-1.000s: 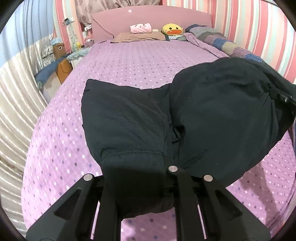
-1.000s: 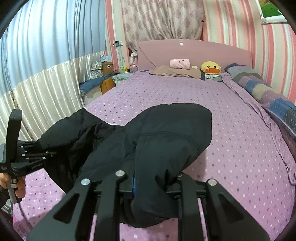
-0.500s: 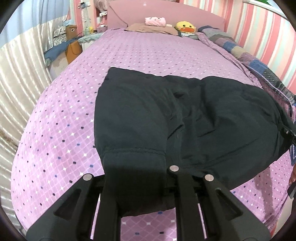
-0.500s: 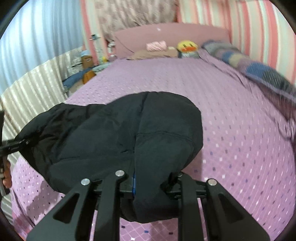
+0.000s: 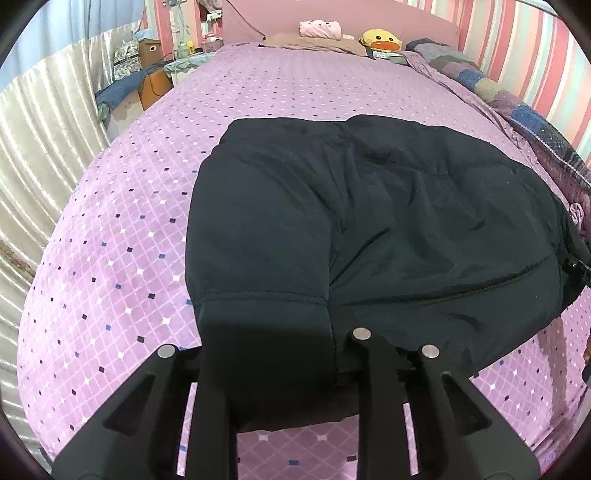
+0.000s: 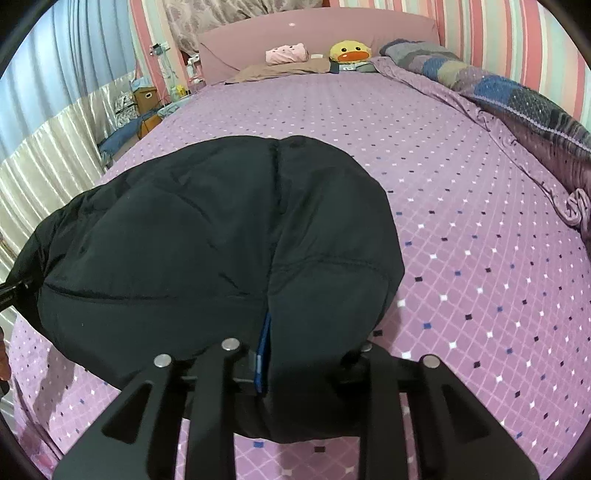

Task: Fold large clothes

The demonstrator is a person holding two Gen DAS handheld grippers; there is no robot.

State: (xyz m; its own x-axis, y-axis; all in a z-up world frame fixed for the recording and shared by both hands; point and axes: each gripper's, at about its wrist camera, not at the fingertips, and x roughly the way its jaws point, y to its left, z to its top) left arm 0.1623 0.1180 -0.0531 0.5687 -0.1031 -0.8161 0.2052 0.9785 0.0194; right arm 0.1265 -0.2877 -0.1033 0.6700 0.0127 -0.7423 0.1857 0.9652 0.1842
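while the left gripper [image 5: 280,354] pinches a black jacket [image 5: 369,229] at its cuff, the right gripper [image 6: 295,358] pinches its hem, near the bed's [image 6: 461,184] foot edge.

Left gripper [image 5: 284,369]: bottom of view, black fingers clamped on a cuffed edge of dark cloth.
Black jacket [image 5: 388,229]: spread ahead of the claw and off to its right, near edge held above the cover, shadow beneath.
Right gripper [image 5: 580,267]: far right of the claw, only a black tip showing at the jacket's other end; grip not discernible.
Bedspread [image 5: 122,266]: purple, diamond-dotted, under and left of the claw.
Duck plush [image 5: 380,40]: far ahead, by the headboard.
Pink pillow [image 5: 319,28]: just left of the duck.
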